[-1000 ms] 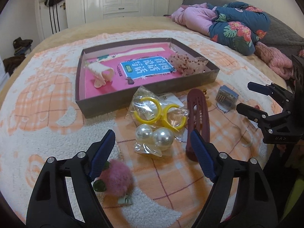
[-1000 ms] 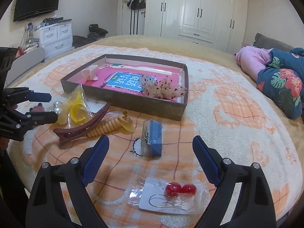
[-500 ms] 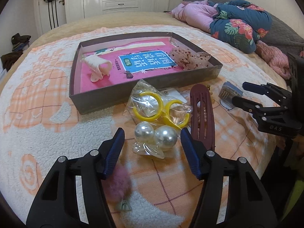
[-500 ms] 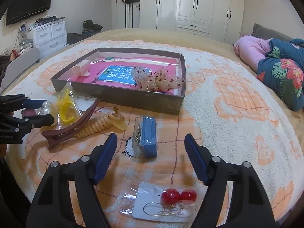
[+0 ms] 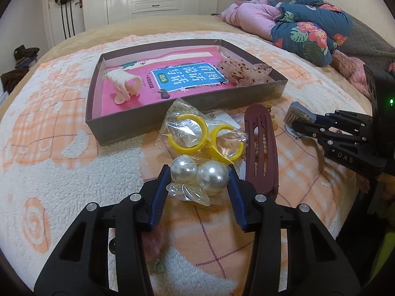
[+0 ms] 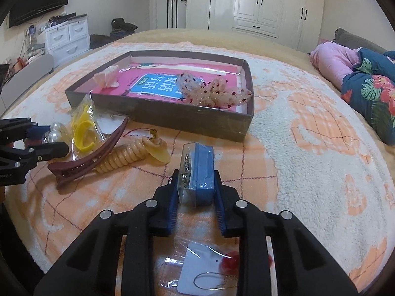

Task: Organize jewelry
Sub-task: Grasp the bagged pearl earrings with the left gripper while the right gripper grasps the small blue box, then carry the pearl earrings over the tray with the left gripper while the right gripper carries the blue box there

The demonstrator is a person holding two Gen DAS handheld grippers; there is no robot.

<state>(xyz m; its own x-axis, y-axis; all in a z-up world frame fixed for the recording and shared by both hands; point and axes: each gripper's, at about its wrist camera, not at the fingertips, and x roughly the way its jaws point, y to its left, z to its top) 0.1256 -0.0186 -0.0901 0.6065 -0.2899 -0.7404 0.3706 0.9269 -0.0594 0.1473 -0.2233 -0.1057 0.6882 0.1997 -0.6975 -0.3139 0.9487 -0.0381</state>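
Observation:
My left gripper (image 5: 198, 180) is shut on a clear bag with two pearl balls (image 5: 198, 175) on the blanket. My right gripper (image 6: 196, 183) is shut on a small blue box with a clear lid (image 6: 197, 172). A brown tray (image 5: 118, 125) with a pink lining holds a cream hair claw (image 5: 124, 86) and a speckled clear claw (image 5: 243, 72). A bag with yellow hoops (image 5: 202, 135) and a maroon hair clip (image 5: 260, 148) lie between the tray and my left gripper. A coiled beige hair tie (image 6: 130, 155) lies beside the clip.
A card with red bead earrings (image 6: 209, 268) lies under my right gripper. A pink pompom (image 5: 153, 244) sits below my left gripper. Folded bedding (image 5: 303, 22) lies at the far right. White wardrobes (image 6: 259, 2) stand behind the bed.
Both grippers moved forward and closed. The left one closed on the pearl bag, the right one on the blue box.

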